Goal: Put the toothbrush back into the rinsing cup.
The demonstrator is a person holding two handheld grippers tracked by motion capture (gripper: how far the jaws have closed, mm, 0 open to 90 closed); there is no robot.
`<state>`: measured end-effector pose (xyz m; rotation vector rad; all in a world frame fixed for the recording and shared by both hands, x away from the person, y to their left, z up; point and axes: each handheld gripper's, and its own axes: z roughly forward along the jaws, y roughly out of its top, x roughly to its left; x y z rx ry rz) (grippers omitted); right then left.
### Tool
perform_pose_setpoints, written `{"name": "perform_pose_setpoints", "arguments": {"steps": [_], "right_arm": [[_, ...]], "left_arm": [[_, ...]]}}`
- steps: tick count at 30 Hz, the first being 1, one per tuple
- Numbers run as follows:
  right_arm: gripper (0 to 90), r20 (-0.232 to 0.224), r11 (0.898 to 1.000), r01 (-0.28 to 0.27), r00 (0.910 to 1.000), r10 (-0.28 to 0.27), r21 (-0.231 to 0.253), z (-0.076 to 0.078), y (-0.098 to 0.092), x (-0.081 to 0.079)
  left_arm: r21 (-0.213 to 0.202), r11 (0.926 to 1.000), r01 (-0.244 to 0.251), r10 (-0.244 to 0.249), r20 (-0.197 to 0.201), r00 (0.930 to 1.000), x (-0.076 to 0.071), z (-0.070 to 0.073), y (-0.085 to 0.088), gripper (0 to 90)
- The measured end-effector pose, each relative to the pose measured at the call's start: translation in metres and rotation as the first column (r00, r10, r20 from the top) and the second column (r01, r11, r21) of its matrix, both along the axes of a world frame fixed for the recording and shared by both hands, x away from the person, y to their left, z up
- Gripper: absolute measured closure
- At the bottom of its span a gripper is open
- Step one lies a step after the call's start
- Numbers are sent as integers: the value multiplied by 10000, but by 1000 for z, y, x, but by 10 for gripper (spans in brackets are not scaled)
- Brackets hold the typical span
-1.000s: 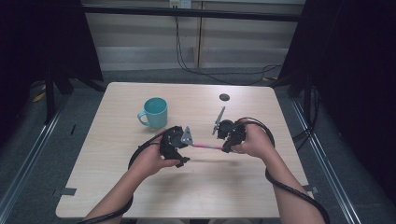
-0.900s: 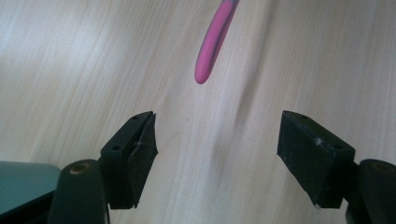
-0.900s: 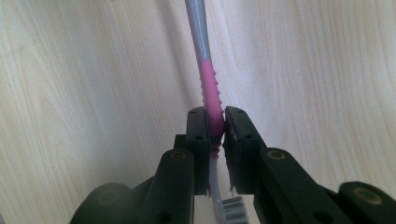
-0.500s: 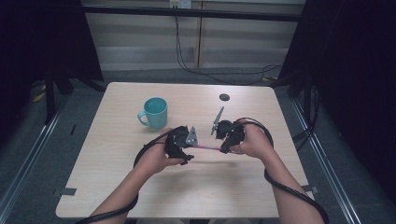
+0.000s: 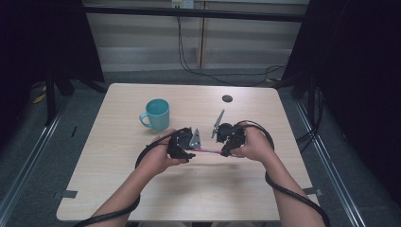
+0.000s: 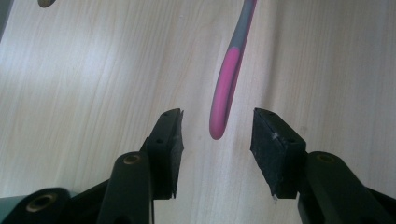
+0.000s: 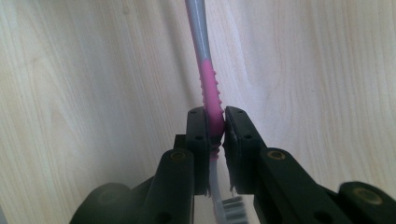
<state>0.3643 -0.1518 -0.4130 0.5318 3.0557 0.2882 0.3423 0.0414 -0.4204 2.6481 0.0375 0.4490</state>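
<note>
A pink and grey toothbrush (image 5: 208,151) hangs level just above the wooden table (image 5: 142,189), between my two grippers. My right gripper (image 7: 215,126) is shut on the ribbed pink part of the toothbrush (image 7: 208,79), with the white bristle head behind the jaws. In the high view the right gripper (image 5: 226,150) sits to the right of the left gripper (image 5: 193,150). The left gripper (image 6: 215,135) has just been closing. The toothbrush's rounded pink handle end (image 6: 226,88) reaches in between its pads, and neither pad touches it.
A teal mug (image 5: 157,113) stands upright on the table, behind and to the left of the left hand. A small dark round spot (image 5: 227,98) lies near the far edge. Black cables loop from both grippers along the forearms.
My left gripper has crept slightly to the right, toward the toothbrush's handle end. The right hand and the toothbrush have kept still.
</note>
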Motion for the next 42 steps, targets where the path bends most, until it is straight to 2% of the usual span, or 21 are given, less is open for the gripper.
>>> {"name": "perform_pose_setpoints", "arguments": {"steps": [4, 7, 8, 12, 14, 17, 18, 20, 22, 24, 26, 33, 34, 37, 39, 42], "right_arm": [[808, 28, 9999, 15, 10000, -15, 101, 3, 5, 0], [808, 31, 9999, -55, 10000, 55, 122, 3, 6, 1], [808, 30, 9999, -66, 10000, 66, 152, 5, 8, 0], [808, 47, 9998, -148, 9999, 148, 160, 6, 11, 0], [807, 69, 9996, -291, 9996, 291, 37, 6, 13, -1], [807, 71, 9995, -294, 9995, 293, 98, 5, 13, -1], [807, 67, 9995, -278, 9996, 277, 177, 5, 13, -1], [807, 67, 9994, -302, 9995, 300, 177, 4, 13, -1], [808, 72, 9995, -305, 9995, 304, 110, 3, 13, -1], [807, 91, 9995, -304, 9995, 303, 119, 4, 13, -1], [808, 115, 9996, -257, 9996, 256, 113, 4, 11, 0], [807, 113, 9996, -278, 9995, 279, -7, 3, 12, -1], [808, 89, 9996, -293, 9995, 293, -26, 3, 13, -1], [807, 86, 9994, -330, 9994, 330, 63, 2, 13, -1], [807, 82, 9995, -323, 9994, 324, -66, 2, 14, -1], [807, 107, 9996, -282, 9995, 281, 93, 4, 15, -1]], "left_arm": [[98, 9999, 60, -60, 12, 10000, -1, 0, 0, 627], [88, 10000, -22, 23, -79, 10000, -2, -1, -1, 642], [276, 9996, 32, -29, -128, 9999, -2, -2, -1, 654], [381, 9993, -21, 26, -112, 9999, -2, -5, -2, 693], [208, 9997, -89, 93, -180, 9998, -1, -6, 0, 748], [81, 9998, -194, 196, -205, 9996, -1, -5, 2, 784], [57, 9997, -217, 219, -339, 9992, 0, -5, 3, 785], [68, 9998, -190, 192, -353, 9992, 0, -5, 3, 784], [-64, 9994, -335, 332, -381, 9987, 1, -3, 4, 682], [-94, 9991, -415, 411, -411, 9983, 2, -2, 5, 636], [-96, 9996, -275, 270, -473, 9985, 2, -2, 5, 634], [-98, 9996, -279, 274, -534, 9982, 0, -3, 3, 629], [-22, 9999, -164, 163, -416, 9990, 0, -3, 2, 641], [-6, 9998, -212, 211, -425, 9989, -1, -3, 0, 644], [22, 9999, -153, 154, -442, 9989, -1, -4, 0, 665], [116, 9993, -352, 356, -413, 9985, -1, -5, 0, 737]]}}
